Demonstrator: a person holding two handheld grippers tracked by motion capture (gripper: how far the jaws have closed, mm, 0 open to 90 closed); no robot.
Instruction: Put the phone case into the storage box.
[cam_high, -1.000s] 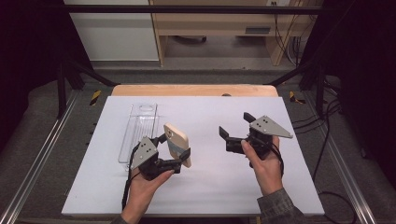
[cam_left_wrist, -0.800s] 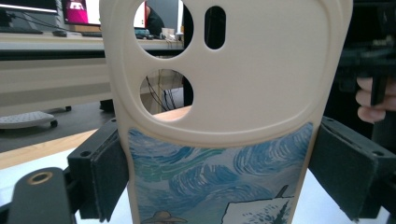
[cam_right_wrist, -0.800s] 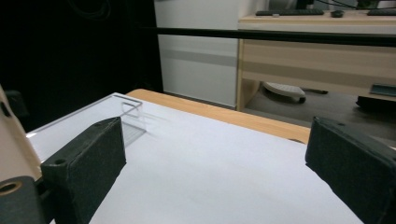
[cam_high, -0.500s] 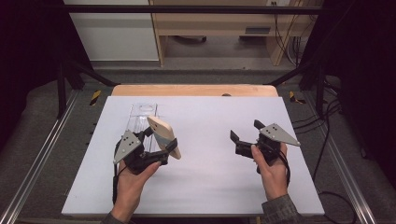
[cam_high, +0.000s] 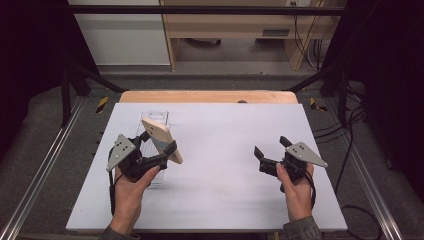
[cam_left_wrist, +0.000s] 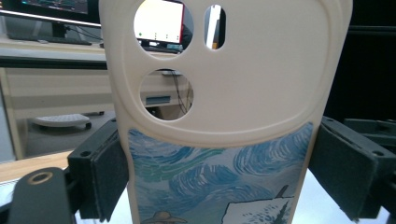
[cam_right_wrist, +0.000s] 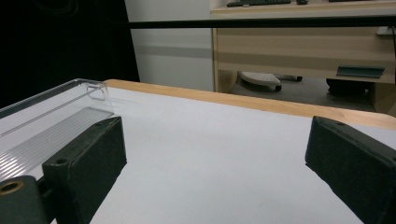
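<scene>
- White tabletop (cam_high: 225, 200) with a wooden far edge serves as the work surface; dark frame rails run along both sides, and a wooden desk stands beyond.
- Left gripper (cam_high: 167, 152): lifted above the left half of the table, jaws pinching a phone case (cam_high: 161, 140).
- Phone case, left gripper view (cam_left_wrist: 219, 116): cream body with camera cut-outs at the top and a blue swirl print below. Its long axis runs upward between the pads (cam_left_wrist: 109, 177), which press on its two long edges low down, so most of the case stands clear above the jaws.
- Phone case, high view: held off the table, tilted, upper end leaning toward the far left.
- Clear plastic tray (cam_high: 155, 118): lies flat on the table directly beneath and behind the held case, long axis running away from the person. Its ribbed floor and clear rim appear at the left of the right gripper view (cam_right_wrist: 51, 121).
- Right gripper (cam_high: 272, 152): low over the right half of the table, jaws spread wide with nothing between them, well apart from case and tray.
- Governing relation: the case is already within the left jaws and the tray lies just below; the left hand is much the nearer to both. Judgement: any placement into the tray calls for aligning the case's long axis with the tray's.
</scene>
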